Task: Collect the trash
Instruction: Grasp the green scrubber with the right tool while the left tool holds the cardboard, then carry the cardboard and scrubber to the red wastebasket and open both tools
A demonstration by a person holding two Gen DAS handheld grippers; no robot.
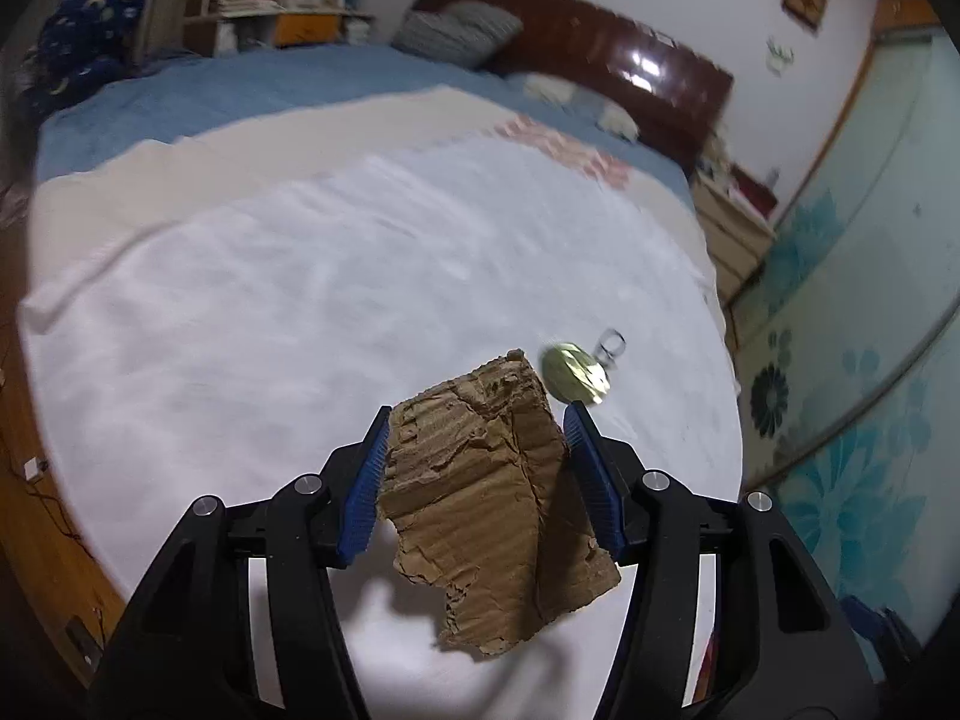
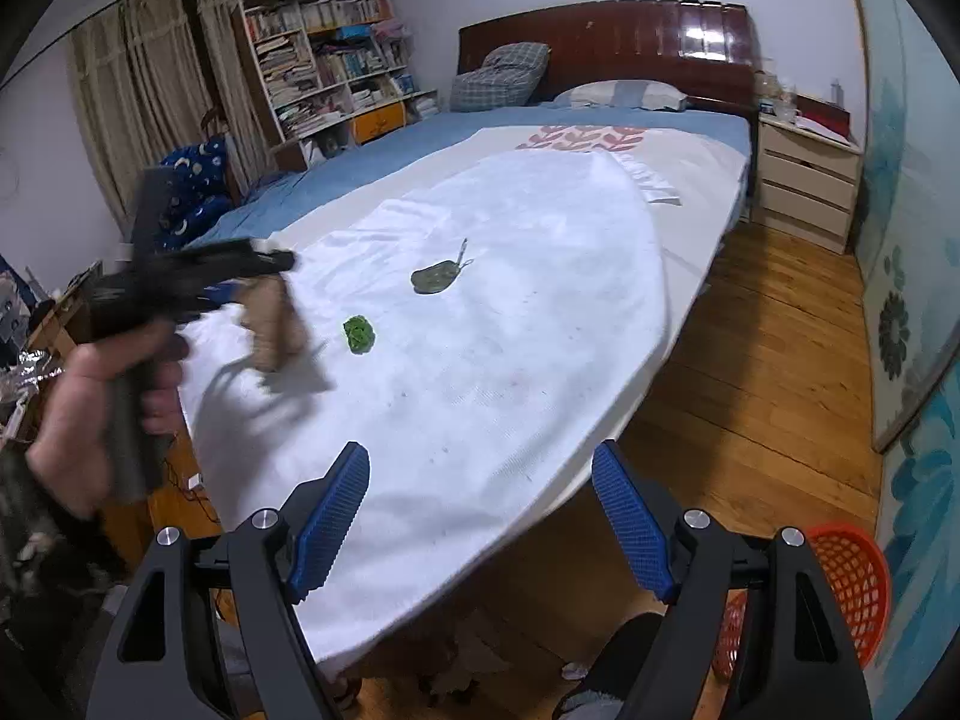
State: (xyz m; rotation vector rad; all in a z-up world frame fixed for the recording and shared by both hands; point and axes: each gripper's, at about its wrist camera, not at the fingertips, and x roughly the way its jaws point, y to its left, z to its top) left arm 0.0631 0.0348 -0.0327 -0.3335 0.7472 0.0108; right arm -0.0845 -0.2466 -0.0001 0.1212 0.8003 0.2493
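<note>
A torn brown cardboard piece point(image 1: 480, 498) hangs above the white cloth point(image 1: 270, 300) on the bed and throws a shadow below. My left gripper point(image 1: 480, 414) is shut on the cardboard, a blue pad against each side. The right wrist view shows that gripper point(image 2: 198, 282) blurred at the left in a person's hand point(image 2: 102, 396), with the cardboard point(image 2: 276, 324) under it. A crumpled green scrap point(image 2: 359, 334) and a flat dark green wrapper point(image 2: 435, 276) lie on the cloth. My right gripper point(image 2: 480, 456) stands open over the bed's near edge, with nothing between its pads.
An orange mesh basket point(image 2: 840, 588) stands on the wooden floor point(image 2: 750, 360) at the lower right. Beyond the bed's right side is a nightstand point(image 2: 804, 180). A bookshelf point(image 2: 324, 60) and a dark headboard point(image 2: 606, 42) stand at the far end.
</note>
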